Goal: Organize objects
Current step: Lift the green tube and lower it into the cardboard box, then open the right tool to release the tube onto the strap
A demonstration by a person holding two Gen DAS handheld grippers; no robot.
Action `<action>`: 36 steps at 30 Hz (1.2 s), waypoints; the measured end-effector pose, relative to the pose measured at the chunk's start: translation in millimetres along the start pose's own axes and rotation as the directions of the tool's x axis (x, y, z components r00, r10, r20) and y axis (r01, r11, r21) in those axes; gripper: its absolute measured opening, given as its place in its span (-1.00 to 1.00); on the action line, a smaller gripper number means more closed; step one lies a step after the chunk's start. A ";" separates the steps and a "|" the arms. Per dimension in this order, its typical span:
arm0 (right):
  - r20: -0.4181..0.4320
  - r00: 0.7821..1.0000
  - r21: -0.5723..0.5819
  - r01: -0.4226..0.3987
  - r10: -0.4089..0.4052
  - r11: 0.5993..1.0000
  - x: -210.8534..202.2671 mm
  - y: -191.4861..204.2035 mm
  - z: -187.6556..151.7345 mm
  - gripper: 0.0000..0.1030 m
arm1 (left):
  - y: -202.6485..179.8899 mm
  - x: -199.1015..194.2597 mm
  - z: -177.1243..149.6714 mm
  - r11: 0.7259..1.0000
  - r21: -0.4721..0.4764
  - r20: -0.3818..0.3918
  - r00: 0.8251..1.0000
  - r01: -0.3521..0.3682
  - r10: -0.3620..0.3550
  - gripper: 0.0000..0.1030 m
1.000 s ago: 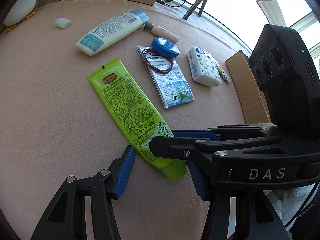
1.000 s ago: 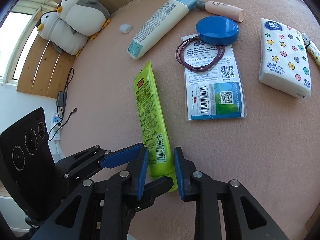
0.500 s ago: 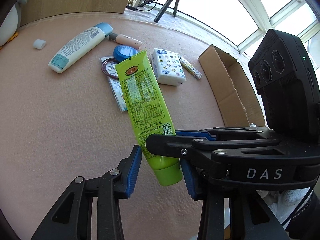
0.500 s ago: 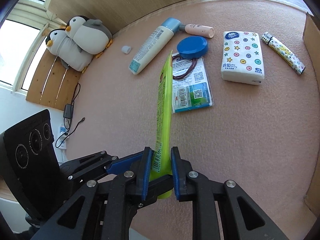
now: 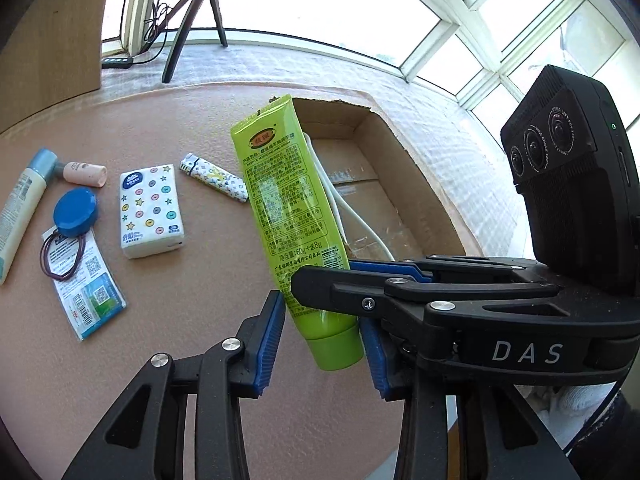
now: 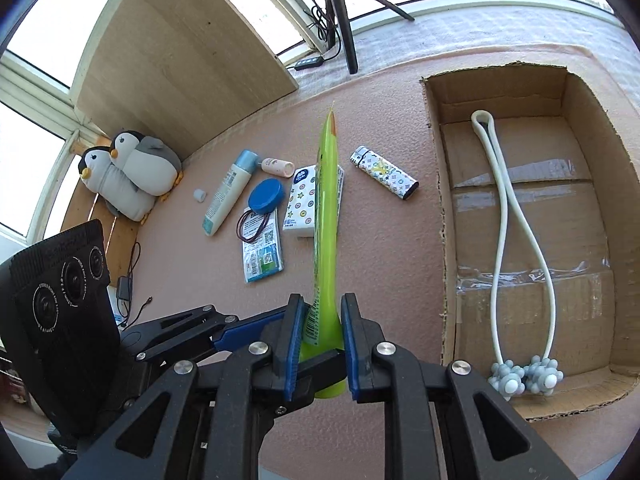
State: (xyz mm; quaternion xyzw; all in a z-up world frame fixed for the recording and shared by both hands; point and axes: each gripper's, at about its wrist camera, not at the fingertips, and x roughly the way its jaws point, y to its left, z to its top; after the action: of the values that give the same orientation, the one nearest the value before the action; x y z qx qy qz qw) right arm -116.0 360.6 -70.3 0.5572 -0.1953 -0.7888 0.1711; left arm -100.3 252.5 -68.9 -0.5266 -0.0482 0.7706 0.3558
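Observation:
A green cream tube (image 5: 288, 208) hangs in the air, cap end down, over the pink mat next to a cardboard box (image 5: 420, 184). My right gripper (image 6: 322, 304) is shut on the tube's (image 6: 328, 216) flat faces just above the cap. My left gripper (image 5: 322, 320) comes in crosswise and holds the same end, its blue pads against the tube's two edges. Inside the box (image 6: 436, 200) lies a white looped massager (image 6: 504, 216). The two grippers overlap, so part of the cap is hidden.
On the mat to the left lie a tissue pack (image 5: 150, 210), a patterned lighter (image 5: 214, 178), a blue round tin (image 5: 75, 208), a sachet with hair ties (image 5: 90, 292), a white lotion tube (image 5: 16, 216) and a small pink tube (image 5: 84, 172). Two plush penguins (image 6: 132, 176) sit by the wooden board.
Both grippers have closed on the green tube, which lay flat on the mat. They have lifted it and carried it right, toward the cardboard box.

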 end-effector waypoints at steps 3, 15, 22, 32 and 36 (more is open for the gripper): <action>0.024 1.000 0.032 0.019 -0.019 0.999 -16.8 -25.4 3.6 -0.66 | -22.2 19.2 12.3 0.999 0.027 -0.010 1.000 0.018 -0.017 -0.22; 0.067 0.995 0.125 0.068 -0.077 0.990 -54.2 -93.3 2.6 -0.67 | -79.7 77.1 38.0 0.993 0.110 -0.062 0.997 0.051 -0.044 -0.24; 0.063 0.987 0.112 0.141 -0.149 0.984 -59.8 -99.4 0.5 -0.42 | -90.1 84.8 36.5 0.987 0.159 -0.076 0.997 0.010 0.002 0.16; 0.117 0.972 0.117 0.188 -0.202 0.975 -67.5 -90.9 -2.2 -0.02 | -67.1 54.3 26.2 0.991 0.130 -0.043 0.998 -0.039 0.045 0.18; 0.121 0.972 0.098 0.190 -0.201 0.977 -61.9 -77.0 -2.7 -0.02 | -49.9 35.6 21.7 0.992 0.104 -0.023 0.997 -0.068 0.071 0.18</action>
State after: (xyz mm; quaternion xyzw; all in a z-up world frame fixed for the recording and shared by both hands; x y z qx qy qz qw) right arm -97.7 457.1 -59.3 0.5280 -0.1839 -0.8272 0.0554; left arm -100.6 317.4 -64.6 -0.5191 0.0146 0.7769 0.3561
